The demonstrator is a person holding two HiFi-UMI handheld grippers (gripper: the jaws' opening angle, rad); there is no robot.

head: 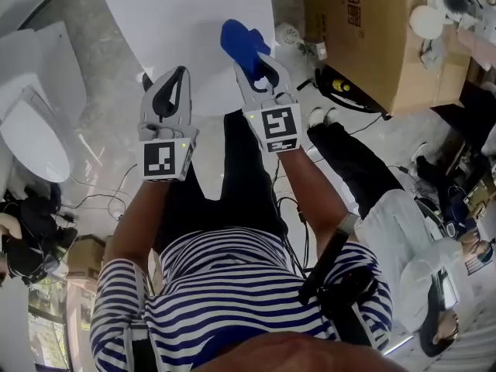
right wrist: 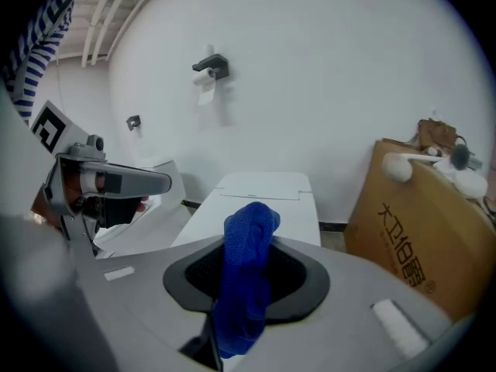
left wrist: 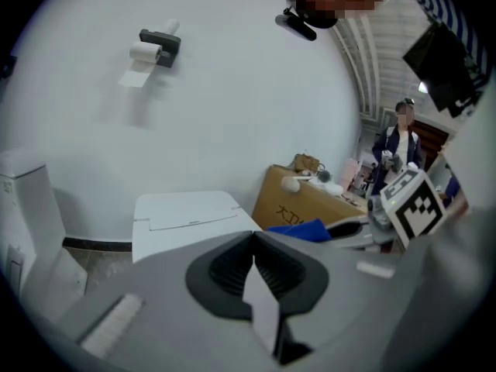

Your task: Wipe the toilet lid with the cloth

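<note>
- Plainly, the right gripper has its 2 jaws clamped on the blue cloth, which is held in the air. A bunched end stands past the jaws and the rest trails back between them.
- Left gripper: jaws together, nothing between them.
- The toilet lid sits low at the person's left, well apart from both grippers. A white box stands on the floor straight ahead.
- The cloth looks soft, light and floppy and will likely bunch under pressure. A grip near its middle, leaving a broad loose pad, should wipe best.
- The lid looks hard, smooth and probably slick and hinged, so press gently and flat.
</note>
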